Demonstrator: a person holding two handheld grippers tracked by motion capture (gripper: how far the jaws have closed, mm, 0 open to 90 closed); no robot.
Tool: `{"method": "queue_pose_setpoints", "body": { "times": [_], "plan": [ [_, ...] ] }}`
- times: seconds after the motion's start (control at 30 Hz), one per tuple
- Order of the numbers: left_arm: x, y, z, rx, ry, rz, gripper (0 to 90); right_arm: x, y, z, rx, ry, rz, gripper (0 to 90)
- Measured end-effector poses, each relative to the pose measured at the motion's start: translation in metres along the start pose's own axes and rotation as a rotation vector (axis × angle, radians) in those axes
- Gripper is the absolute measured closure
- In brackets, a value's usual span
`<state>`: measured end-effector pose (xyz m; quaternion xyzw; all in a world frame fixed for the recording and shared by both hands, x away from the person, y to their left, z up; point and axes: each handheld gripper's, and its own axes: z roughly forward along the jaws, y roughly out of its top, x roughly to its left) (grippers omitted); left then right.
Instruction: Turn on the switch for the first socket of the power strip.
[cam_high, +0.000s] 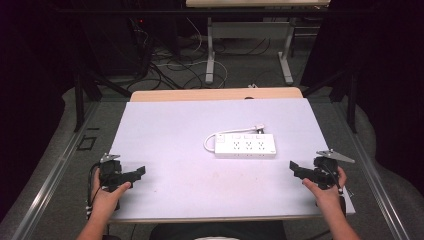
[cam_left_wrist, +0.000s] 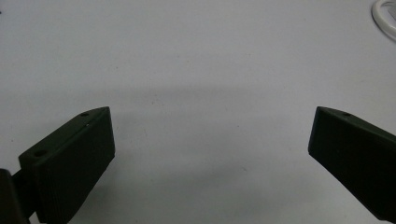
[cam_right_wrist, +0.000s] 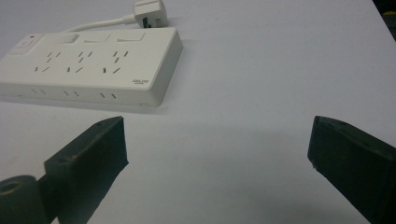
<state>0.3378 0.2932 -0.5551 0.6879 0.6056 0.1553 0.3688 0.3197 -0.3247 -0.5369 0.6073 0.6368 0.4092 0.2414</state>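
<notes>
Where the person's forearms come in over the near edge of the worktop (cam_high: 165, 200), each hand holds a black gripper low over the white surface. The left gripper (cam_high: 136, 173) sits by the near left corner, its jaws spread wide apart with nothing between them; in the left gripper view (cam_left_wrist: 210, 154) bare white worktop lies in the gap, and a loop of the white cable (cam_left_wrist: 385, 16) shows at the far right of that view. The right gripper (cam_high: 295, 169) sits by the near right corner, its jaws likewise wide apart and holding nothing; a grey three-cornered plate (cam_high: 336, 155) rides on top of it. Both grippers point inward toward the middle of the worktop.

Farther in, right of centre and nearer the right gripper than the left, a white power strip (cam_high: 245, 145) lies flat, clear of both grippers. In the right gripper view (cam_right_wrist: 217, 149) the strip (cam_right_wrist: 88, 65) lies beyond the left jaw, showing three rows of sockets and switches along its far edge. Its cable (cam_high: 212, 137) curves from the strip's left end round behind it, ending in a white plug (cam_right_wrist: 149, 10) lying just beyond the far side of the strip.

Past the far edge of the worktop a strip of wooden tabletop (cam_high: 215, 94) shows, then the floor with dark cables (cam_high: 165, 70) and the grey legs of another table (cam_high: 210, 55).
</notes>
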Motion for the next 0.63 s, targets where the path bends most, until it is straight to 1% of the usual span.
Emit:
{"method": "queue_pose_setpoints", "body": {
  "times": [0.07,0.1,0.13,0.17,0.23,0.27,0.33,0.4,0.43,0.47,0.63],
  "plan": [
    [-0.0002,0.0,0.0003,-0.002,0.002,0.0,0.2,-0.0003,0.0,-0.0009,0.015,0.001,0.004,4.0],
    [-0.0002,0.0001,0.0003,-0.003,0.004,0.002,0.3,-0.0008,0.0002,-0.0016,0.026,0.01,0.006,4.0],
    [-0.0001,0.0002,0.0003,-0.002,0.004,0.002,0.2,-0.0011,0.0003,-0.0024,0.036,0.005,0.005,4.0],
    [-0.0002,0.0002,0.0005,-0.001,0.002,0.0,0.2,-0.0009,-0.0002,-0.0012,0.021,0.003,0.01,4.0],
    [0.0001,0.0005,0.0007,0.0,0.002,-0.002,0.2,-0.0021,-0.0003,-0.001,0.023,0.002,0.005,4.0],
    [0.0002,0.0006,0.0008,0.0,0.002,-0.003,0.2,-0.002,-0.0006,-0.0003,0.014,-0.004,0.008,4.0],
    [0.0006,0.0009,0.0009,0.001,0.002,0.0,0.2,-0.0019,-0.0006,-0.0011,0.027,0.002,0.017,4.0],
    [0.0008,0.0009,0.0007,0.003,0.001,0.002,0.3,-0.0022,-0.0003,-0.002,0.039,-0.001,0.015,4.0],
    [0.0008,0.001,0.0007,0.002,0.001,0.001,0.2,-0.0029,-0.0004,-0.0019,0.038,-0.001,0.009,4.0],
    [0.0004,0.0008,0.001,-0.005,0.002,-0.008,0.2,-0.0023,-0.0008,-0.0012,0.032,0.001,0.019,4.0],
    [0.0006,0.0012,0.0012,-0.008,0.001,-0.011,0.2,-0.0033,-0.0013,-0.0004,0.035,-0.001,0.013,4.0]
  ]
}}
